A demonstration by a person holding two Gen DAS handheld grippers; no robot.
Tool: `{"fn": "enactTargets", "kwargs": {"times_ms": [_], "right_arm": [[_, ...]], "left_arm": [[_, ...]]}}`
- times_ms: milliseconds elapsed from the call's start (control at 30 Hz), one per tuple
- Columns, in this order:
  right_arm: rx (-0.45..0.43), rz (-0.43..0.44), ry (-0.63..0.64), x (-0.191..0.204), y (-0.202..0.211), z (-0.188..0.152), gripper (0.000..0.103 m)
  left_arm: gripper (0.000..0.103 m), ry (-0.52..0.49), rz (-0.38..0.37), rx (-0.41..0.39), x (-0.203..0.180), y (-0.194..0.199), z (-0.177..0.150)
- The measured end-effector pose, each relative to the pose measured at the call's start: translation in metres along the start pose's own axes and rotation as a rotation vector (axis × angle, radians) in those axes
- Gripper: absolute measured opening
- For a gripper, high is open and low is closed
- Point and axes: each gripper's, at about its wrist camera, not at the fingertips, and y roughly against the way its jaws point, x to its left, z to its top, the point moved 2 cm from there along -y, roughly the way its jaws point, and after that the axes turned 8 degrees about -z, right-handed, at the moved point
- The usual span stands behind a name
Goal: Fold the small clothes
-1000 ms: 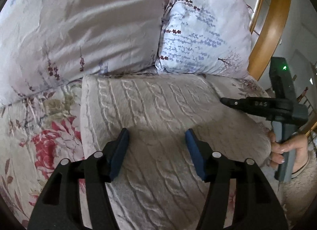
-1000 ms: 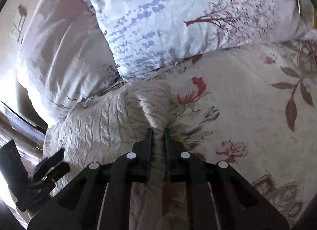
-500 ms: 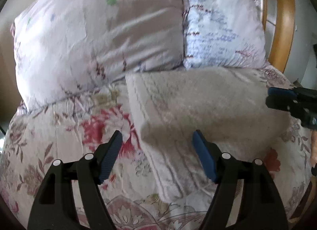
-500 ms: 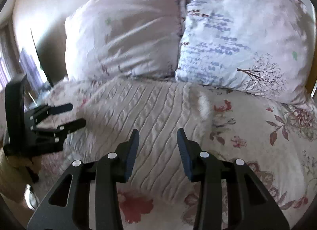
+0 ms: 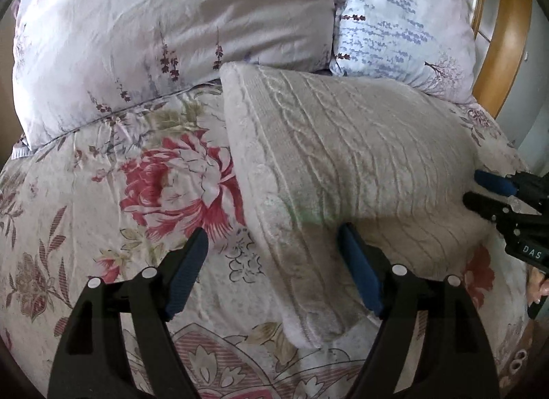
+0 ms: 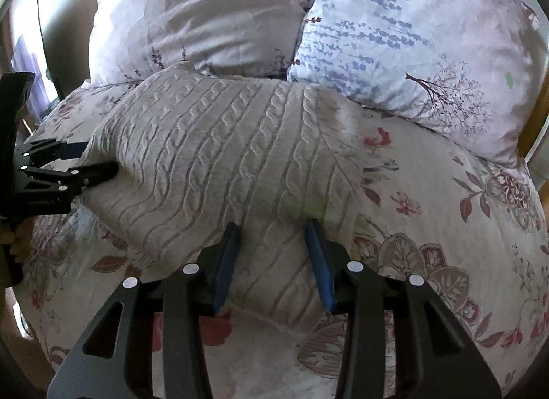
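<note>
A cream cable-knit sweater [image 5: 343, 165] lies folded into a thick block on the floral bedspread [image 5: 103, 193]; it also shows in the right wrist view [image 6: 223, 158]. My left gripper [image 5: 272, 244] is open, its jaws straddling the sweater's left folded edge just above it. My right gripper [image 6: 271, 237] is open over the sweater's near right part. Each gripper shows at the edge of the other's view: the right one [image 5: 487, 189] at the sweater's right end, the left one [image 6: 92, 162] at its left end. Neither holds cloth.
Two pillows lean at the head of the bed: a pale pink one [image 5: 164, 21] on the left and a white one with blue sprigs [image 5: 405, 28] on the right. A curved wooden headboard [image 5: 507, 28] rises behind them. A dark screen [image 6: 44, 55] stands far left.
The right gripper let go of the sweater's edge, opened and drew back. The left gripper pulled back and shifted left to the sweater's folded edge. The sweater now lies flat as a folded block.
</note>
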Motion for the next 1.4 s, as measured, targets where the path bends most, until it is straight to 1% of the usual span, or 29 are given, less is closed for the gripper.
{"fn": "enactTargets", "kwargs": {"times_ms": [133,167,200,233,267,300,333,400,433,500,567,633,700,767,900,1000,1067,1200,1400], "right_arm": [[-0.016,-0.128,0.063,0.018,0.001,0.002,0.045],[-0.014,-0.146,0.067,0.020,0.004,0.004,0.045],[-0.018,-0.143,0.048,0.018,0.008,0.005,0.049],[-0.038,-0.125,0.004,0.011,0.016,0.005,0.060],[-0.058,-0.114,-0.031,0.005,0.023,0.005,0.070],[-0.099,-0.113,-0.091,-0.006,0.035,0.002,0.090],[-0.123,-0.116,-0.117,-0.012,0.042,0.001,0.094],[-0.154,-0.114,-0.178,-0.027,0.055,-0.003,0.094],[-0.156,-0.112,-0.208,-0.034,0.060,-0.006,0.095],[-0.157,-0.104,-0.255,-0.044,0.065,-0.011,0.097],[-0.144,-0.141,-0.287,-0.049,0.069,-0.016,0.100],[-0.146,-0.177,-0.282,-0.049,0.070,-0.020,0.102],[-0.143,-0.227,-0.266,-0.044,0.070,-0.024,0.102],[-0.108,-0.242,-0.248,-0.037,0.066,-0.028,0.102],[-0.071,-0.193,-0.220,-0.020,0.056,-0.035,0.102],[-0.036,-0.144,-0.223,-0.009,0.046,-0.040,0.102],[-0.017,-0.129,-0.223,-0.001,0.041,-0.044,0.102],[0.025,-0.132,-0.206,0.014,0.029,-0.050,0.102],[0.064,-0.143,-0.205,0.021,0.020,-0.056,0.102]], "left_arm": [[0.083,-0.039,0.061,-0.020,-0.007,0.000,0.001],[0.084,-0.043,0.066,-0.034,-0.008,0.003,0.001],[0.084,-0.042,0.068,-0.054,-0.009,0.009,-0.001],[0.085,-0.040,0.064,-0.074,-0.010,0.016,-0.003],[0.089,-0.037,0.054,-0.096,-0.012,0.025,-0.007],[0.092,-0.035,0.040,-0.112,-0.013,0.032,-0.010],[0.096,-0.030,0.030,-0.130,-0.012,0.038,-0.013],[0.097,-0.003,0.013,-0.157,-0.010,0.050,-0.020],[0.101,0.010,0.011,-0.157,-0.010,0.052,-0.022],[0.101,0.050,0.021,-0.166,-0.008,0.058,-0.028],[0.101,0.075,0.009,-0.165,-0.008,0.060,-0.033],[0.101,0.098,0.026,-0.148,-0.012,0.061,-0.038],[0.101,0.101,0.039,-0.135,-0.016,0.060,-0.044],[0.101,0.090,0.046,-0.120,-0.023,0.057,-0.048],[0.101,0.070,0.043,-0.100,-0.033,0.050,-0.053],[0.101,0.077,0.039,-0.078,-0.037,0.045,-0.056],[0.101,0.081,0.055,-0.057,-0.039,0.041,-0.057],[0.101,0.078,0.084,-0.022,-0.043,0.034,-0.059],[0.101,0.089,0.089,0.015,-0.043,0.027,-0.060]]}}
